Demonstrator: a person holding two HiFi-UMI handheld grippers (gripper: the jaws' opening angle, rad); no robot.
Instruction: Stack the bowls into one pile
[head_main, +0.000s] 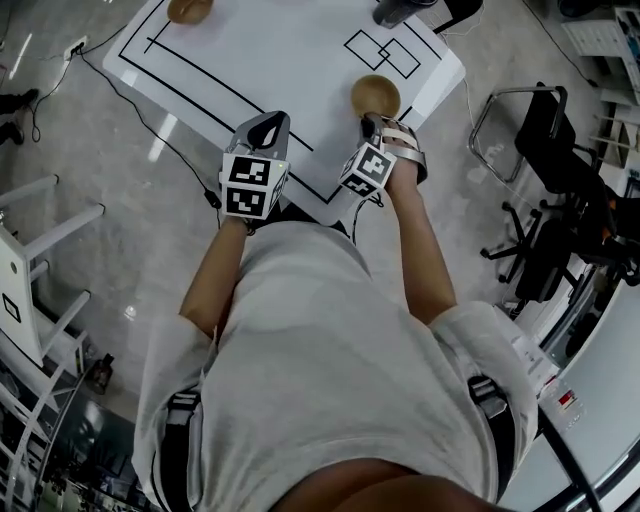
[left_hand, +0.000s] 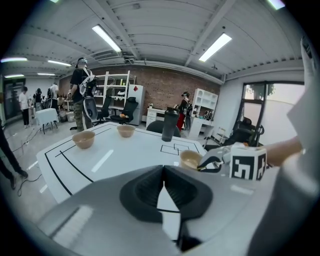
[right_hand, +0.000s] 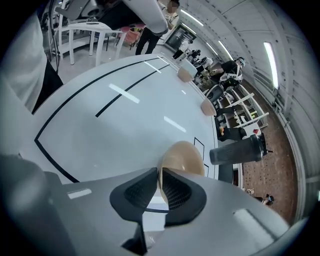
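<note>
- No pile exists yet. Three tan bowls are spread over the table (head_main: 300, 60), so I judge that all the stacking is still to do.
- The right gripper (right_hand: 159, 176) is clamped on the rim of the nearest bowl (right_hand: 183, 156), which lies on the person's side of the dark bottle (right_hand: 237, 150).
- In the left gripper view, the second bowl (left_hand: 83, 139) and the third bowl (left_hand: 125, 130) stand left of the bottle, well apart from both grippers.
- The left gripper (left_hand: 163, 172) has its jaws together on nothing, on the person's side of the bottle.
</note>
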